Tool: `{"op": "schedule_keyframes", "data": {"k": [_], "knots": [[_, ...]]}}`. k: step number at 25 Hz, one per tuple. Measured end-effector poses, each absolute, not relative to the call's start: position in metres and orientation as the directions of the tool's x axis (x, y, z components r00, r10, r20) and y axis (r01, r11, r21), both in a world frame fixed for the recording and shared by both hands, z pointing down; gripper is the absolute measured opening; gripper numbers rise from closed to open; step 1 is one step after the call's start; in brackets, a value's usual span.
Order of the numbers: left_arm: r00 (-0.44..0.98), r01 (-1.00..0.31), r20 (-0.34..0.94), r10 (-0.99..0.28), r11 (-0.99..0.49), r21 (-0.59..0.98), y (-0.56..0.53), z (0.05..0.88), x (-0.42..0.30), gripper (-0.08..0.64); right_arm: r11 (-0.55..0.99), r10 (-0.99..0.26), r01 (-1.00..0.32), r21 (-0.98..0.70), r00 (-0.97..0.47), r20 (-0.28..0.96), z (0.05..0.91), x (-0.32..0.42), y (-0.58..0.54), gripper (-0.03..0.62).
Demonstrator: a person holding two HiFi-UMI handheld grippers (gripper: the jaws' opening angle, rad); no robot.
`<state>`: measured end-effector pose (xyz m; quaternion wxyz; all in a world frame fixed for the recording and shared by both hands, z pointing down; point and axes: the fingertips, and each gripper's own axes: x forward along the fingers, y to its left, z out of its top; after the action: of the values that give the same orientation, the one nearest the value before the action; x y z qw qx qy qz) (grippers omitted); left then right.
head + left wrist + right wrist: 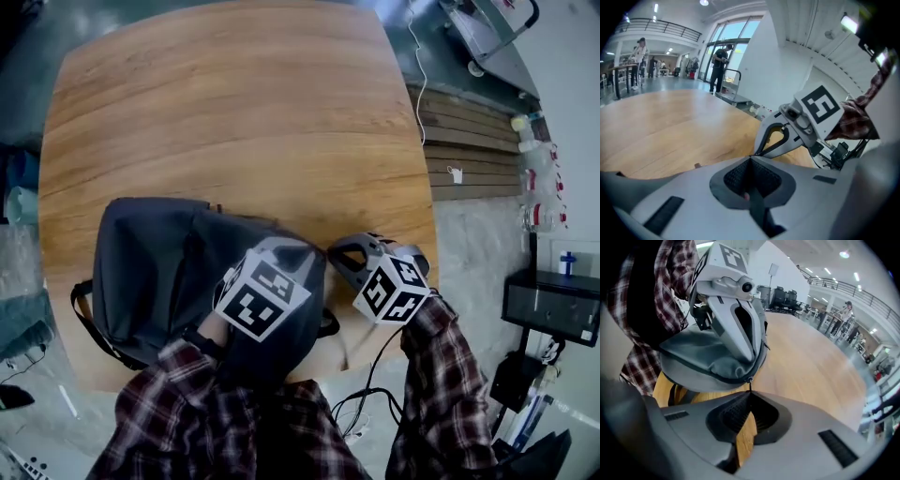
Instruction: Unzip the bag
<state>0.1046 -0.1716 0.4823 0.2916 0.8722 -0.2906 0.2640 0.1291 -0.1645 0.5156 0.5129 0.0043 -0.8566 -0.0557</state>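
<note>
A dark grey backpack (159, 262) lies on the near left part of a round wooden table (234, 112). My left gripper (305, 267) rests over the bag's right end, shut on a dark strip of the bag (757, 211) that runs between its jaws. My right gripper (336, 258) meets it from the right, tip to tip. In the right gripper view the bag (703, 362) hangs just ahead, and the zipper slider (750, 379) sits at my right gripper (750, 393), whose jaws are shut on the thin zipper pull. The zipper line looks closed.
The table's near edge runs just under both arms. Cables (366, 403) hang below it. A slatted wooden bench (469, 141) and a black box (553, 305) stand to the right. People (719, 58) stand far off in the hall.
</note>
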Motion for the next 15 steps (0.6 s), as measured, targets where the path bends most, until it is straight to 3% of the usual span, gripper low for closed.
{"op": "schedule_keyframes", "data": {"k": [5,11,15], "knots": [[0.725,-0.628,0.635,-0.265,-0.632,0.454,-0.179,0.502,0.106,0.009,0.993,-0.117,-0.057,0.102,-0.477,0.871,0.519,0.13,-0.161,0.012],[0.718,-0.641,0.647,-0.258,-0.608,0.469,-0.185,0.514,0.11,0.009,0.992,-0.116,-0.098,0.081,-0.438,0.892,0.524,0.145,-0.125,0.012],[0.719,-0.641,0.65,-0.248,-0.598,0.481,-0.187,0.516,0.112,0.009,0.97,-0.181,-0.224,0.09,-0.425,0.887,0.516,0.142,-0.093,0.012]]}}
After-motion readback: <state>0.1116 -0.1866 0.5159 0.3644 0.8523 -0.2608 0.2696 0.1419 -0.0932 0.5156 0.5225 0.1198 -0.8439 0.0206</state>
